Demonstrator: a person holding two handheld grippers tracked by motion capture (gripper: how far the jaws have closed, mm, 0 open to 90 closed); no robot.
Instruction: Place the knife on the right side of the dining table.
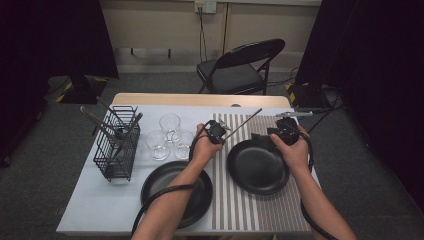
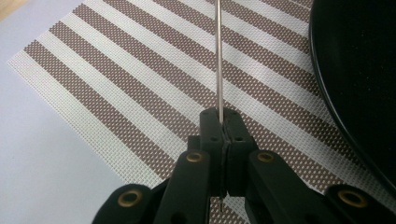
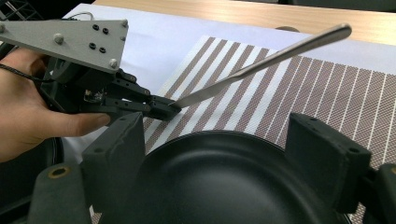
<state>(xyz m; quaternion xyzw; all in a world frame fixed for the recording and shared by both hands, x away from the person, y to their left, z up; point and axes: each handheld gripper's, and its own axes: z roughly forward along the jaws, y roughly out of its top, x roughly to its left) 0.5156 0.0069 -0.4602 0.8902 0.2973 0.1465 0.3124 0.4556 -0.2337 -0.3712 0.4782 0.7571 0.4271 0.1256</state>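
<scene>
Striped placemat (image 2: 140,84), left gripper (image 2: 223,122) clamping knife (image 2: 218,56) (blade-end), right gripper (image 3: 229,154) wide open

Bare striped mat (image 1: 280,122) at upper centre of the high view lies open; wire rack (image 1: 119,142) and three glasses (image 1: 170,135) crowd centre-left, black plates (image 1: 257,167) occupy centre

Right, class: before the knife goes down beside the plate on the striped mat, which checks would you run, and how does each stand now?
1. Left gripper clamped on the knife: ok, jaws shut on its blade end.
2. Knife clear of the mat: ok, its handle end angles up above the striped placemat.
3. Right gripper free: ok, jaws open, standing over the black plate.
4. Plate on the placemat: ok.
5. Bare mat beside the plate for the knife: ok, stripes bare.
6. Glasses out of the way: ok, they stand off the mat.
</scene>
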